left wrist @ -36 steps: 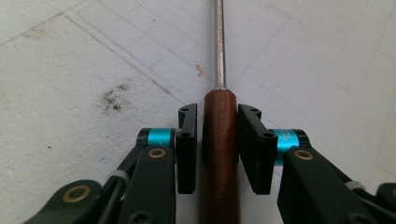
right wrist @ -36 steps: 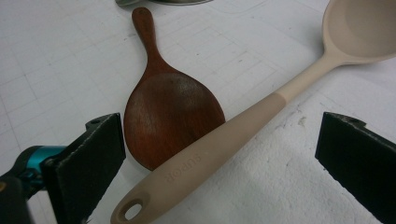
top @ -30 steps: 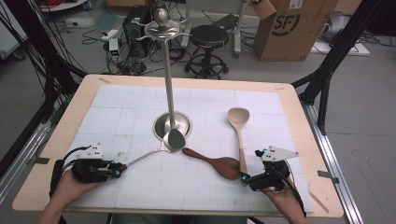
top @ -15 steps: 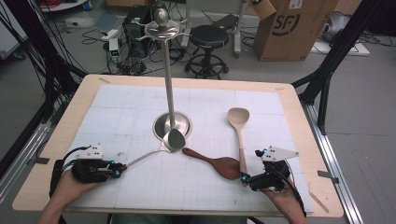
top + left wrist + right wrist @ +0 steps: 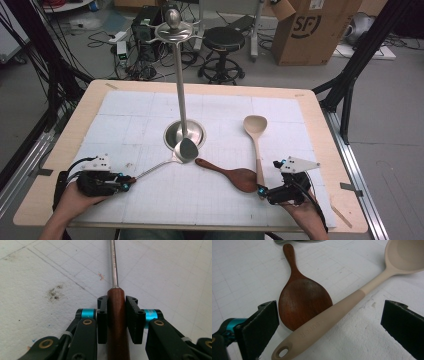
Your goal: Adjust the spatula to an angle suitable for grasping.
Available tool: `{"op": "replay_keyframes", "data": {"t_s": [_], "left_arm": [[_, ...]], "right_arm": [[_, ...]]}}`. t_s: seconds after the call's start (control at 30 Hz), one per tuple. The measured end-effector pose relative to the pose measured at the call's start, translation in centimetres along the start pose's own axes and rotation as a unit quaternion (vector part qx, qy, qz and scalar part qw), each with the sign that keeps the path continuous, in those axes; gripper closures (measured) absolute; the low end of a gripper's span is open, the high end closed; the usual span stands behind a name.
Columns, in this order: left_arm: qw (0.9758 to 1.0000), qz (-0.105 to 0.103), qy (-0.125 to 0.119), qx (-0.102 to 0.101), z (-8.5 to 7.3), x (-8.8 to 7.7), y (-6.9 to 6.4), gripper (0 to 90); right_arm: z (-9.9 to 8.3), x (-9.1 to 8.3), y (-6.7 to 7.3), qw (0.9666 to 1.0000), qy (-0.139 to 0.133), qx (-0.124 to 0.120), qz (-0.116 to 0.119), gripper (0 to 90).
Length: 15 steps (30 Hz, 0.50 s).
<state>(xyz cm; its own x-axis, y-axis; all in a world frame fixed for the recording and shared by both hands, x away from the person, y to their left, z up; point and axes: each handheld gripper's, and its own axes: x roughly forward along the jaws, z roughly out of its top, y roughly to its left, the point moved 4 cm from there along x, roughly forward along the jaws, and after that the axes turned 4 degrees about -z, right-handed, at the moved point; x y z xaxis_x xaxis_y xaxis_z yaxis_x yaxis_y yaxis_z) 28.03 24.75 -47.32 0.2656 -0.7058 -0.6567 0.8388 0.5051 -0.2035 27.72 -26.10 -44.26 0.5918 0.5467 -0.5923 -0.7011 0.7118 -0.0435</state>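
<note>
My left gripper (image 5: 116, 315) has its jaws clamped on the metal ladle's wooden handle (image 5: 116, 315). My right gripper (image 5: 329, 325) has its jaws wide apart around the beige silicone spoon (image 5: 342, 307), not touching it.

Two readable marks. "SUPOR" is embossed on the handle of the beige silicone spoon (image 5: 329, 322), near its hanging-hole end (it reads upside down in the right gripper view). "SF" stands in dark letters on the side of the brown cardboard box (image 5: 312, 27) on the floor beyond the table; a white label on the box top is too small to read.
</note>
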Motion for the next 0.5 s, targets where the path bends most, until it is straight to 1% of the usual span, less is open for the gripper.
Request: {"op": "replay_keyframes", "data": {"t_s": [0.2,0.33,0.4,0.5], "left_arm": [[1.0000,-0.004,0.002,0.004,-0.02,-0.08,-0.07,73.0],[0.9999,-0.007,0.004,0.012,-0.01,-0.14,-0.13,73.1],[0.9998,-0.013,0.002,0.013,0.00,-0.16,-0.24,73.1],[0.9997,-0.016,0.002,0.016,0.01,-0.18,-0.28,73.1]], "right_arm": [[0.01,-0.01,0.04,1.0000,0.000,0.000,0.001,0.6],[0.01,0.00,0.01,1.0000,0.000,-0.001,0.000,0.6],[0.03,0.03,0.07,1.0000,0.000,-0.001,0.002,0.6],[0.04,0.05,0.08,1.0000,0.000,-0.001,0.002,0.6]]}}
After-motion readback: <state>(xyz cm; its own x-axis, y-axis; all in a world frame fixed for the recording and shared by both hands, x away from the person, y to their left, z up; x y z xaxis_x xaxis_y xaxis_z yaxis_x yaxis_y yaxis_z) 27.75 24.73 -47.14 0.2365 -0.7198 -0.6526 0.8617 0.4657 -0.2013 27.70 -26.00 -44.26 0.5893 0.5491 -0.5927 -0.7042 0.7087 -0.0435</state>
